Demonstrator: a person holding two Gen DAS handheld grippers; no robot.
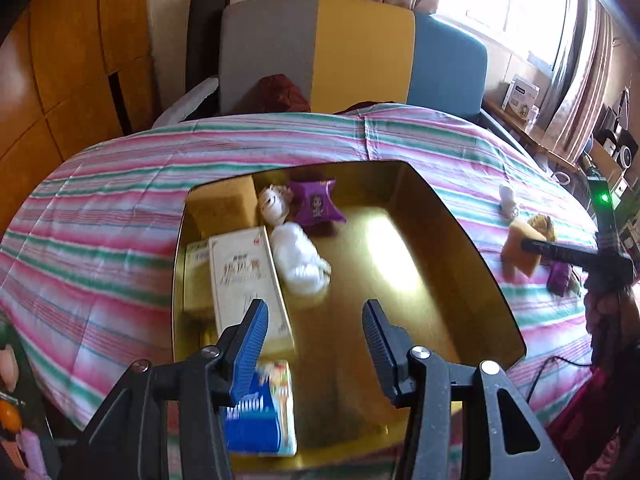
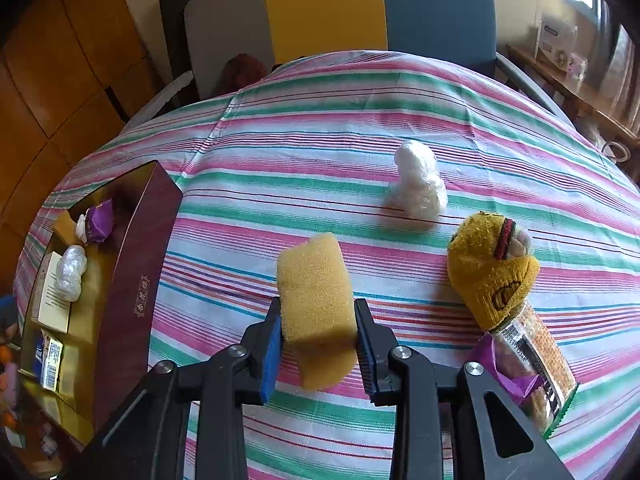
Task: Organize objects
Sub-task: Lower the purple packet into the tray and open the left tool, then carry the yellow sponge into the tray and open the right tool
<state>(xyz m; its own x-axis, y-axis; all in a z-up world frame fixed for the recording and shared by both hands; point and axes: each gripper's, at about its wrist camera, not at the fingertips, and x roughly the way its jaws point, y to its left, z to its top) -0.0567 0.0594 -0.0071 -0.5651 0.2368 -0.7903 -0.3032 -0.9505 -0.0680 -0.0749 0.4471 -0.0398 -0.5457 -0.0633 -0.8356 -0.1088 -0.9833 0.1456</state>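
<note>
Gripping a yellow sponge, my right gripper has its blue-padded jaws pressed against both sides of the block, which stands upright between them above the striped tablecloth. In the left wrist view the same sponge shows at the right, past the edge of the box.

Just right of the sponge lies a yellow sock, pulled over the top of a clear bottle that is tilted on the cloth. Behind them, further across the table, sits a white crumpled bundle, apart from both.

My left gripper hangs over a gold-lined box with its jaws partly apart and nothing between them. Inside the box, along its left side, lie a cream carton, a blue-and-white packet nearest me, and a tan block in the far corner. Beside the carton rests a white wrapped bundle, and behind that a small pale figure and a purple packet. The right half of the box floor is bare.

From my right side the box shows a dark maroon outer wall, standing well to the left of the sponge. A chair back in grey, yellow and blue rises beyond the table.
</note>
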